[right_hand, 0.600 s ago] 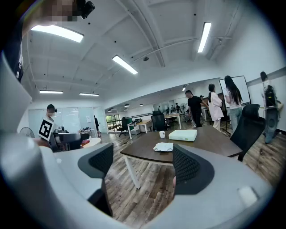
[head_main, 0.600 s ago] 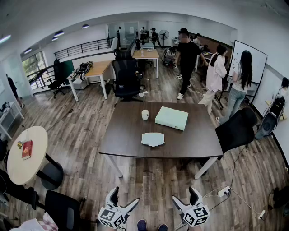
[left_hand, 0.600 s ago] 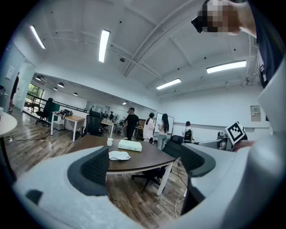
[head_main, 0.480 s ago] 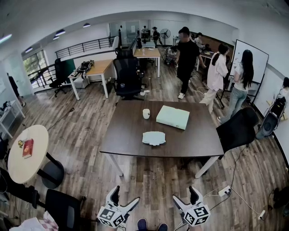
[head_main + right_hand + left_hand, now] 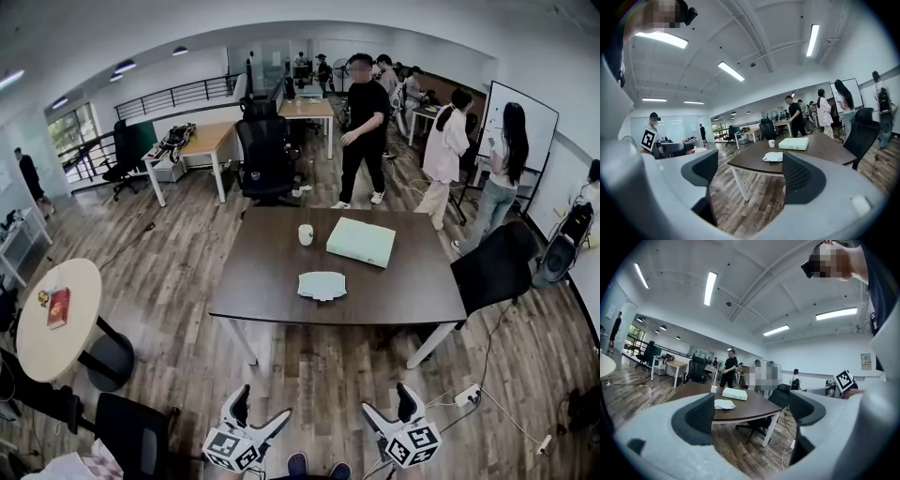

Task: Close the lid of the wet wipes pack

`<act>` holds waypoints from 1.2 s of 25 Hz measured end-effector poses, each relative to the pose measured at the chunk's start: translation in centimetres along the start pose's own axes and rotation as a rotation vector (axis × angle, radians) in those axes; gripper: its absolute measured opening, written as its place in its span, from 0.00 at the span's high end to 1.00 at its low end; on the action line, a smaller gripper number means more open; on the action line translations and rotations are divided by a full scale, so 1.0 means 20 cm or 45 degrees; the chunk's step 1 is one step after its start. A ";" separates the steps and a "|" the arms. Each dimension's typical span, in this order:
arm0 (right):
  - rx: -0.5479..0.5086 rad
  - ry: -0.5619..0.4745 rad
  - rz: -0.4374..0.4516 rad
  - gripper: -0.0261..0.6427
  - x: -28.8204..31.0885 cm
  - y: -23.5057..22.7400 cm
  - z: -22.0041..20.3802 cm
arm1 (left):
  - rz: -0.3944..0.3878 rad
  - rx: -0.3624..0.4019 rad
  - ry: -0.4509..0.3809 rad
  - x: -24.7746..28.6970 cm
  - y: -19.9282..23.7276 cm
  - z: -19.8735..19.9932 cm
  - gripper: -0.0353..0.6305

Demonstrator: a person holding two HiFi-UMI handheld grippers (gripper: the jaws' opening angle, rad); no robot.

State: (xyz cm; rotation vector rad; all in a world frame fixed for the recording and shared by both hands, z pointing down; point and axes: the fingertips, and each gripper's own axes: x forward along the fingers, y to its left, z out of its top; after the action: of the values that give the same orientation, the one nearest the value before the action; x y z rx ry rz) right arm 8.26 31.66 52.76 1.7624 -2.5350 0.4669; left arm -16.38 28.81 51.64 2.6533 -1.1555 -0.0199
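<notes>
Left tongs [image 5: 260, 409] and right tongs [image 5: 386, 403] gape empty; wet wipes pack [image 5: 322, 285] lies seemingly crosswise on table [image 5: 262, 272].

Wet wipes pack [image 5: 322, 285] on table [image 5: 403, 300]: too small in all three views, lid state not readable. Left gripper [image 5: 258, 411], right gripper [image 5: 387, 409]: bodies cut by bottom edge of head view. Shoes [image 5: 314, 466]: only tips inside same edge.

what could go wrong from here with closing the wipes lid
The left tool and right tool are open and far from the wet wipes pack; walking in, the power strip on the floor may trip you. The pack lies loose on the table, so pressing one-sided might slide it.
</notes>
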 end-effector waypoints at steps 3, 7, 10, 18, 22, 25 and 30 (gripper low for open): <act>-0.002 0.009 -0.011 0.30 0.03 0.02 0.00 | -0.010 -0.001 -0.010 -0.01 0.04 0.02 0.22; -0.003 -0.002 -0.043 0.30 0.08 0.05 0.00 | -0.020 0.006 -0.014 -0.03 0.14 0.04 0.22; -0.016 -0.025 -0.071 0.30 0.11 0.07 0.02 | -0.038 0.012 -0.011 -0.04 0.19 0.05 0.22; 0.024 -0.035 -0.137 0.31 0.12 0.16 -0.03 | -0.092 0.014 -0.005 -0.08 0.28 0.04 0.22; 0.020 -0.041 -0.142 0.31 0.14 0.17 -0.02 | -0.105 0.052 0.023 -0.07 0.30 0.03 0.22; 0.020 -0.044 -0.141 0.32 0.17 0.15 -0.03 | -0.089 0.035 0.016 -0.07 0.33 0.02 0.23; 0.008 -0.058 -0.106 0.32 0.26 0.12 -0.01 | -0.084 0.044 -0.003 -0.02 0.36 0.02 0.23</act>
State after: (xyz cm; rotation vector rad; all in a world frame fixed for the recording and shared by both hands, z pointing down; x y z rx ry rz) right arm 4.14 27.68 53.39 1.8931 -2.4802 0.4372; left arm -21.88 24.25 52.81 2.7216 -1.0782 -0.0149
